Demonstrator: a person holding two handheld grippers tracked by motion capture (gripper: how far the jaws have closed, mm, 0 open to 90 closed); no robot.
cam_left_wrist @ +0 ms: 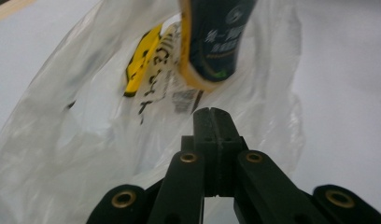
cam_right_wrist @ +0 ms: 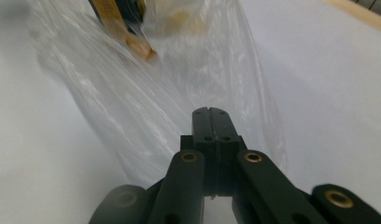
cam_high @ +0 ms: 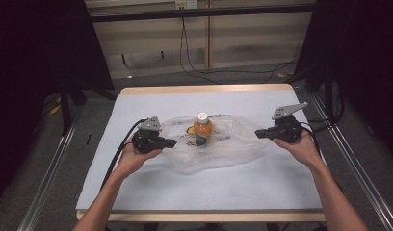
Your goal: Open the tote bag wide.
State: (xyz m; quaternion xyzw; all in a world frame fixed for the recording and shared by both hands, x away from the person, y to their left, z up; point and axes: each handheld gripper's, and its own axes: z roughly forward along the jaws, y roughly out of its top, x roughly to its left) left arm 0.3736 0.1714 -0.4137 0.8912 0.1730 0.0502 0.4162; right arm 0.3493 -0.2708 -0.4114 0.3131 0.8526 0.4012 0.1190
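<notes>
Clear crinkled plastic bag (cam_high: 218, 149) is what I'm flanking, left gripper (cam_high: 171, 142) and right gripper (cam_high: 258, 133) clenched empty; I'm judging rim edges best.

One bottle (cam_high: 203, 129) with a white cap and orange contents stands on the surface (cam_high: 151, 187). One clear plastic bag (cam_high: 233, 144) lies there too. Two grippers: one left gripper (cam_high: 170, 142), one right gripper (cam_high: 260, 134). Two hands hold them.

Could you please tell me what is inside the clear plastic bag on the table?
An upright orange bottle with a white cap stands within the clear plastic bag. Yellow and black print shows beside it; whether that is the bag's print or another item cannot be told.
</notes>
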